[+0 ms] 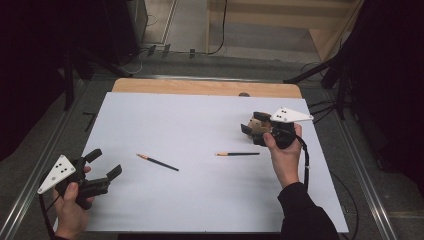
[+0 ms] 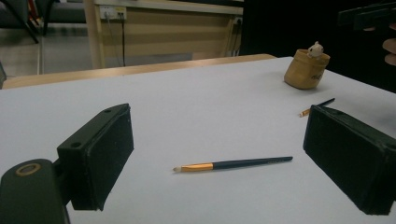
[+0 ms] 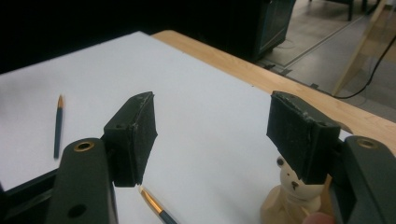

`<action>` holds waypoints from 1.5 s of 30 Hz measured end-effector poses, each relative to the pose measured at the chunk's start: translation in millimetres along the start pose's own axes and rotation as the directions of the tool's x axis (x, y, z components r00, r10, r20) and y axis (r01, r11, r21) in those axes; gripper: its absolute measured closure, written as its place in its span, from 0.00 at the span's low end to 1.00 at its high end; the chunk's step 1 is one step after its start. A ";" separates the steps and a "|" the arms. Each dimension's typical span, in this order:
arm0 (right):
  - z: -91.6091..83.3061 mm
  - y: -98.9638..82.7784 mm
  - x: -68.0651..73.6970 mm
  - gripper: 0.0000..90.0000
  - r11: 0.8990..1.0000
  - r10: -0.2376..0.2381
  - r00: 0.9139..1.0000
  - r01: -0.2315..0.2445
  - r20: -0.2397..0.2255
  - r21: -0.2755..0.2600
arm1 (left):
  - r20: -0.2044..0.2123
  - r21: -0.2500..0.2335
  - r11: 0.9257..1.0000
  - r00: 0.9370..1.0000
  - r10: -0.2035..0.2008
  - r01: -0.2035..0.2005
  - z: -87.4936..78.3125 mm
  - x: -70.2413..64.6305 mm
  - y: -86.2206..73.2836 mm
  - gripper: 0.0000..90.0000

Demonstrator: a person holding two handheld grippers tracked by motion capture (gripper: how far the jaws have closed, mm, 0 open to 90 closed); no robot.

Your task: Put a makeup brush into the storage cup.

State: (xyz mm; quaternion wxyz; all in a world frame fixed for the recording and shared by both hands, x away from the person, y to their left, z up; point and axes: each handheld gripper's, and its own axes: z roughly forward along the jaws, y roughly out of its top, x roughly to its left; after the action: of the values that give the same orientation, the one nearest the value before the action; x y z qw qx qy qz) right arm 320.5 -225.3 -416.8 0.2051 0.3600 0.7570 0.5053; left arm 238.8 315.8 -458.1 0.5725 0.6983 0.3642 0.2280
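Note:
Two thin brushes with dark handles and gold ferrules lie on the white sheet (image 1: 200, 200). The left brush (image 1: 157, 162) (image 2: 233, 164) lies on the sheet ahead of my left gripper (image 1: 106, 162) (image 2: 219, 140), whose jaws stand wide open and empty. The right brush (image 1: 237, 154) (image 2: 317, 106) (image 3: 154, 203) lies nearer the person's right hand. My right gripper (image 1: 252, 131) (image 3: 210, 135) is open with nothing between its pads, and hovers right by a small tan pot (image 1: 257, 123) (image 2: 306, 72). A pale animal figure (image 2: 316, 48) (image 3: 292, 189) sits on the pot, under one jaw.
The wooden table edge (image 1: 205, 87) runs along the far side of the sheet. Cables and dark stands sit on the floor beyond it. Each hand's cable trails off the near edge.

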 end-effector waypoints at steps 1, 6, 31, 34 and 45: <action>1.6 1.2 -0.4 0.40 1.000 -0.005 1.000 0.005 -0.014 0.013 | 0.001 0.000 1.000 1.000 0.001 -0.001 0.3 0.0 0.1 0.10; 10.1 10.1 -1.9 0.41 0.994 -0.064 0.996 0.070 -0.064 0.085 | 0.003 -0.005 1.000 1.000 -0.002 0.002 1.5 -0.2 0.2 0.10; 62.2 30.6 9.6 0.57 0.771 -0.294 0.896 0.428 -0.334 0.471 | 0.005 -0.004 1.000 1.000 0.005 -0.005 0.9 -1.4 0.6 0.10; 68.2 29.6 10.5 0.60 0.742 -0.287 0.886 0.446 -0.363 0.500 | 0.005 -0.005 1.000 1.000 0.005 -0.005 0.9 -1.5 0.7 0.10; 86.1 25.6 13.7 0.61 0.648 -0.276 0.865 0.490 -0.420 0.584 | 0.004 -0.007 1.000 1.000 0.009 -0.009 0.7 -2.5 0.8 0.10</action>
State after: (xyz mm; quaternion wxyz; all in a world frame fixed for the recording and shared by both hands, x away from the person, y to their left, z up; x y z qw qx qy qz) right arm 378.2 -155.9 -427.6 0.0494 0.1598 0.9677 0.1886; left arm 238.0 313.4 -457.3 0.5746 0.6983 0.3593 0.2304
